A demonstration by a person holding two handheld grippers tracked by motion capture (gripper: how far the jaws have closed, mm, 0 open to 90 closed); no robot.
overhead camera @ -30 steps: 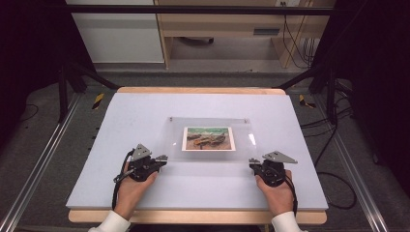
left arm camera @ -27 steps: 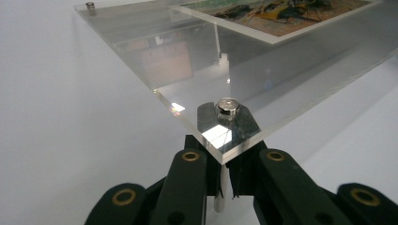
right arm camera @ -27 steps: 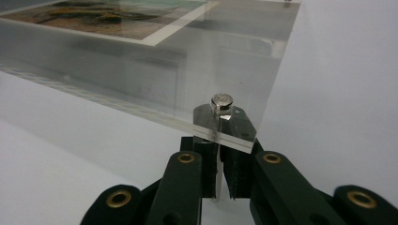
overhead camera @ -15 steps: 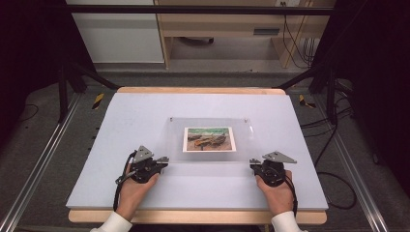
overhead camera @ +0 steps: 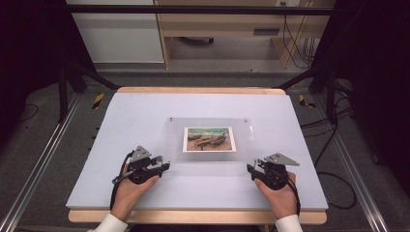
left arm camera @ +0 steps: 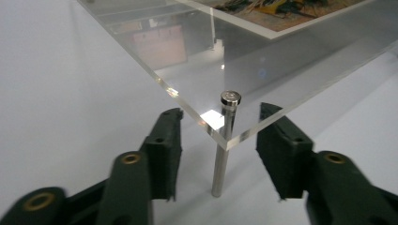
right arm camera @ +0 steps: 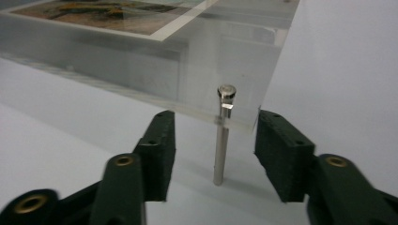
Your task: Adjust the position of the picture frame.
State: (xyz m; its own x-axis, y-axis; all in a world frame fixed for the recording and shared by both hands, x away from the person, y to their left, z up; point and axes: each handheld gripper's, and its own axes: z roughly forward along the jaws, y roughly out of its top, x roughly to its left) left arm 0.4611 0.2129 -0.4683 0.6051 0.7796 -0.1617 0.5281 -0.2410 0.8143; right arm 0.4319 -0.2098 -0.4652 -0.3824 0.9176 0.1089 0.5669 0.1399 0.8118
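Note:
A clear acrylic plate (overhead camera: 241, 140) stands on short metal posts mid-table, with a picture of boats (overhead camera: 209, 139) lying on it. My left gripper (overhead camera: 166, 163) sits at its near left corner, and my right gripper (overhead camera: 251, 169) at its near right corner. In the left gripper view the left gripper (left arm camera: 220, 110) is open, with a corner post (left arm camera: 224, 150) upright between the jaws and untouched. The right gripper (right arm camera: 215, 114) is open around its own post (right arm camera: 220, 154) in the same way. Both pairs of jaws have just been opening. The plate (left arm camera: 281, 61) (right arm camera: 225, 56) overhangs both sets of jaws.
The white tabletop (overhead camera: 145, 111) has a wooden rim at front and back. Yellow-black clamps sit off its far left (overhead camera: 98, 100) and far right (overhead camera: 304, 100) corners. Cables (overhead camera: 333, 159) trail on the floor at the right. Metal rails run along both sides.
Both hands keep their places at the plate's near corners. The jaws look slightly wider apart now. The plate and picture have not moved.

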